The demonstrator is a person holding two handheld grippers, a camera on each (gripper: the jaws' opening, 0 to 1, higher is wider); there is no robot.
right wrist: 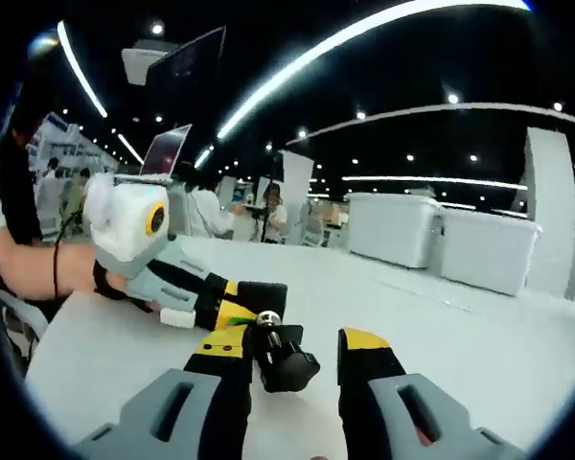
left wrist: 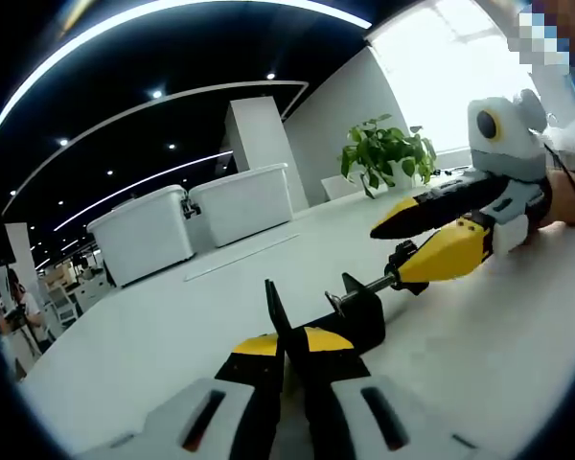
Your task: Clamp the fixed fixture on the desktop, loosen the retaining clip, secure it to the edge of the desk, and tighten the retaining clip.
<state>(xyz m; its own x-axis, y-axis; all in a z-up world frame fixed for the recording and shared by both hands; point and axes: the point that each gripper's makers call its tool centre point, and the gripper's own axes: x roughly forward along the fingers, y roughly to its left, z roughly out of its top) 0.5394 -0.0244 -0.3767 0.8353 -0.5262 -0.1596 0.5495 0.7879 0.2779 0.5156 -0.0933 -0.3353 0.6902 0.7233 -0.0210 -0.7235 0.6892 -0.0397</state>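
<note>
A black clamp fixture rests on the white desk. My left gripper is shut on the clamp's upright black plate. The clamp's screw runs to the right and ends in a black knob. My right gripper comes in from the right with its yellow jaws spread either side of that knob. In the right gripper view the knob lies between my right gripper's open jaws, nearer the left one, with a gap to the right one. Beyond it the left gripper holds the clamp body.
Two white lidded bins stand at the back of the desk, also seen as bins on the right. A potted plant stands near the window. A hand holds the left gripper. People stand in the background.
</note>
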